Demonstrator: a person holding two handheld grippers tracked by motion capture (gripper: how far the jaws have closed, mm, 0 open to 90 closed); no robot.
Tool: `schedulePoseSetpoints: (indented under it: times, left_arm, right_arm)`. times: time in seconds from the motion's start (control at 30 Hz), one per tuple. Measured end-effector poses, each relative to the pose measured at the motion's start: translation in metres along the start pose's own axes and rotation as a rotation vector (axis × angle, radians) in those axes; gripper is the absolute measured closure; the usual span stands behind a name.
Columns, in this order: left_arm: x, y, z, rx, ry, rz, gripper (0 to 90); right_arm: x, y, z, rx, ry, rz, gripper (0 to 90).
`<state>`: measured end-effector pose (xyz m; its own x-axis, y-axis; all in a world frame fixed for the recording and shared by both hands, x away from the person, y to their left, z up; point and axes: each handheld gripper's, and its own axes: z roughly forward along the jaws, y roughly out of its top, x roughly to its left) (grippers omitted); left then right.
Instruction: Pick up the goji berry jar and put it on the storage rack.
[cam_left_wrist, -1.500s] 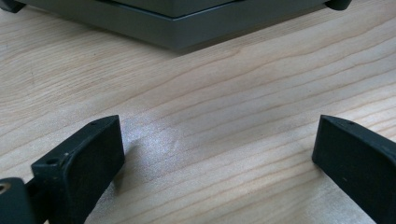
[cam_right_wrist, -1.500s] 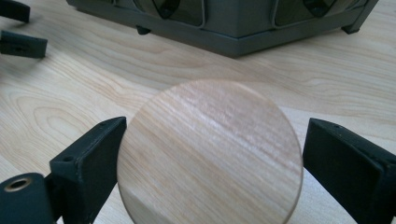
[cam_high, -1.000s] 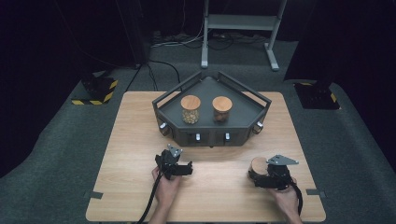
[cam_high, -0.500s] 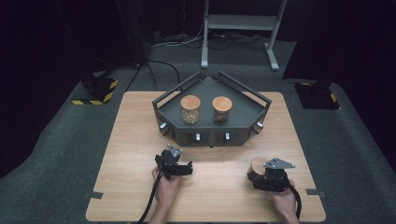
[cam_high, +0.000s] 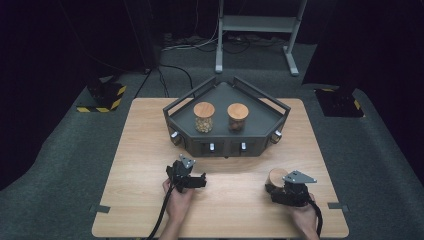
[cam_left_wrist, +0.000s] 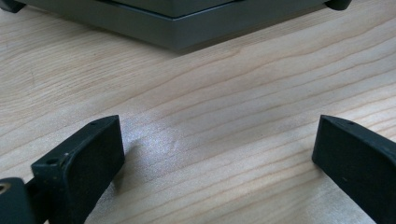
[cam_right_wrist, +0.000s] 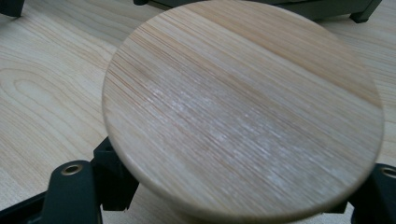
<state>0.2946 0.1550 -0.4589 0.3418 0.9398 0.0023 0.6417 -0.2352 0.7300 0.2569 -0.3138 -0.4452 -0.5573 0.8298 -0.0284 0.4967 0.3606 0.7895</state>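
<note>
Two jars (cam_high: 204, 116) in tray (cam_high: 274, 107) at 12; third jar (cam_high: 275, 178) at 5, R gripper (cam_high: 280, 190) jaws just closed, clamped on it, tray trip left. L gripper (cam_high: 192, 179) apart, idle.

On the light wooden table (cam_high: 145, 150) sits a dark grey tray with rails (cam_high: 260, 142). Two glass jars with round wooden lids (cam_high: 204, 116) stand in it. The right gripper (cam_high: 280, 191) is closed around a third wooden-lidded jar (cam_high: 275, 177), its jaws having just closed. The left gripper (cam_high: 200, 181) rests nearby.
</note>
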Motion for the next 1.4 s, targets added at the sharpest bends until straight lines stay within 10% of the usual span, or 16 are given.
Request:
schedulePoseSetpoints:
  times: [1.4]
  left_arm:
    - [0.000,0.000,0.000,0.000,0.000,0.000,2.2]
  right_arm:
    - [-0.009,0.055,-0.013,-0.065,0.041,0.003,25.2]
